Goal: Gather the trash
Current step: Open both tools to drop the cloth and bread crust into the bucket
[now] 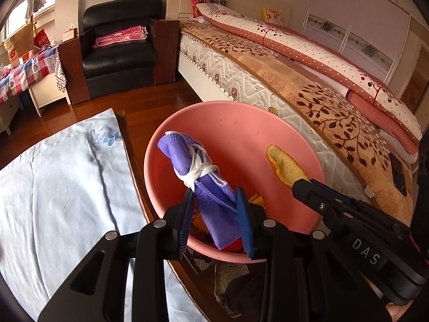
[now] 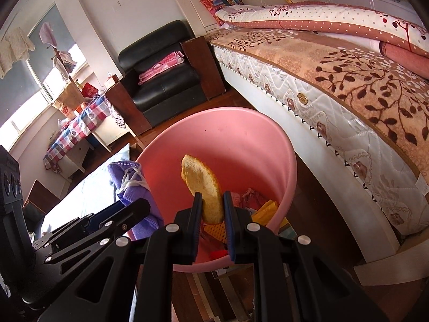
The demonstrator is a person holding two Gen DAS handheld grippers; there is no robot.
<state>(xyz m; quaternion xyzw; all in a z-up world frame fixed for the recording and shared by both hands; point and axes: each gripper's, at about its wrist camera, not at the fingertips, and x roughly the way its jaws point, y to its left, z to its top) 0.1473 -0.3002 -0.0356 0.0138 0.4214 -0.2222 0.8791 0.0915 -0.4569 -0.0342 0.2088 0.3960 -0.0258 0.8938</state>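
A pink plastic bin stands on the floor beside the bed, with several colourful scraps at its bottom. My left gripper is shut on a rolled purple face mask tied with its white straps, held over the bin's mouth. My right gripper is shut on an orange peel, also over the bin. The peel and the right gripper show at right in the left wrist view. The mask shows at left in the right wrist view.
A bed with a leaf-pattern blanket runs along the right. A pale blue cloth lies left of the bin. A black armchair and a checked-cloth table stand at the back. The floor is wood.
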